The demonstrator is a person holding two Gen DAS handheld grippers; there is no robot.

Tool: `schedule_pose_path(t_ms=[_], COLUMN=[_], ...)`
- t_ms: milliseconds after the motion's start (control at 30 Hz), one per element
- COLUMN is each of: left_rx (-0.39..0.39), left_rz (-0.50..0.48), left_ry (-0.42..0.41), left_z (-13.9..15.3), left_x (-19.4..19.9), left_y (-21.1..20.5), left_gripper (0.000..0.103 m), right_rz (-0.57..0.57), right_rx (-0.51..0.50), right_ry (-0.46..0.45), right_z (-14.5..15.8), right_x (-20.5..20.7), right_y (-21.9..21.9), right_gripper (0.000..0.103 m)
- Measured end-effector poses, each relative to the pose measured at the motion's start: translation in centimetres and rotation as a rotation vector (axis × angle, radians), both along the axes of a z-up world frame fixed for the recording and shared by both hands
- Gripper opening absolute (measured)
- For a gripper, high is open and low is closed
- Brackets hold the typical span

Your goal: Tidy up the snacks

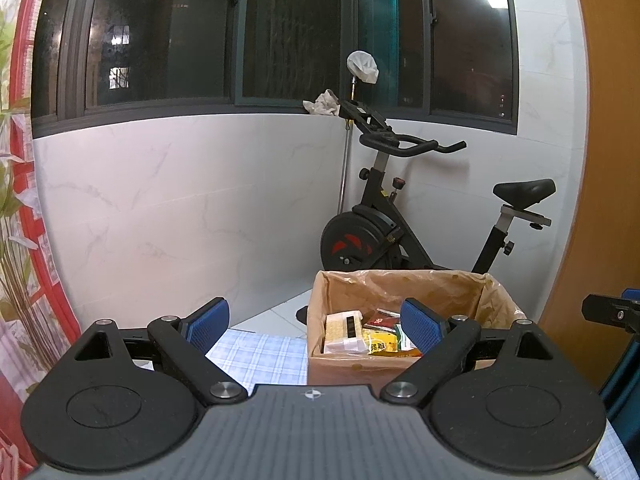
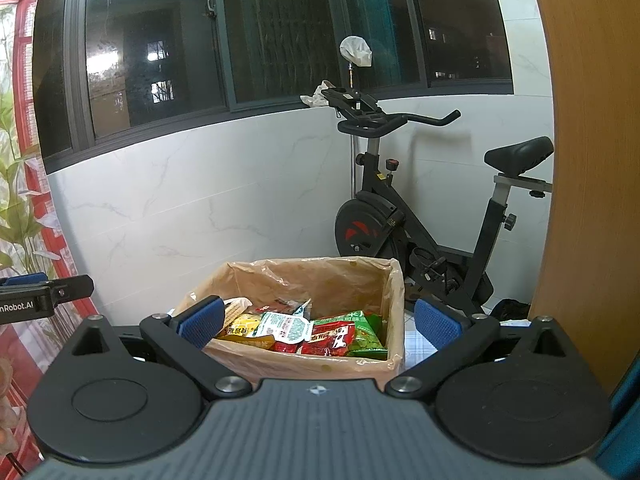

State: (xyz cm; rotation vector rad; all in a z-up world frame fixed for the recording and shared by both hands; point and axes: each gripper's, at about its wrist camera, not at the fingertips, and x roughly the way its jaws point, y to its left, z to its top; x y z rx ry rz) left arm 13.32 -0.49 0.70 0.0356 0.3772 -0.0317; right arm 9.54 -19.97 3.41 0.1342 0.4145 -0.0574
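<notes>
Cardboard box [image 2: 316,364] sits on the table [image 1: 256,354], at its far edge, lined with a plastic bag [image 2: 320,280]. Snack packets [image 2: 304,330] lie piled inside the box. Exercise bike [image 2: 420,216] stands on the floor behind the box, to the far right, against the wall [image 2: 200,200]. Window [image 2: 240,40] runs along the wall above. A cloth [image 2: 318,94] lies on the sill by the bike's handlebars. Wooden panel [image 2: 580,160] at near right; plant [image 2: 16,184] at far left.

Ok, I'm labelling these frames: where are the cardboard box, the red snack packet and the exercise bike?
cardboard box [image 2: 312,370]: right wrist view, near front wall.
red snack packet [image 2: 330,338]: right wrist view, middle of packet.
exercise bike [image 2: 520,154]: right wrist view, on its saddle.
</notes>
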Motion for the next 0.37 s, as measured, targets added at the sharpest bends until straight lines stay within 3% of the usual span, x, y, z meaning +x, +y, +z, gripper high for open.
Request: schedule_pose_path(t_ms=[367], left_rx=[-0.015], left_rz=[0.01], left_ry=[0.017], left_z=[-0.04], left_x=[0.29], left_y=[0.17], left_gripper=[0.094], right_rz=[-0.002], right_rx=[-0.002], right_ry=[0.003], right_z=[-0.05], right_x=[0.07], right_y=[-0.04], right_gripper=[0.103])
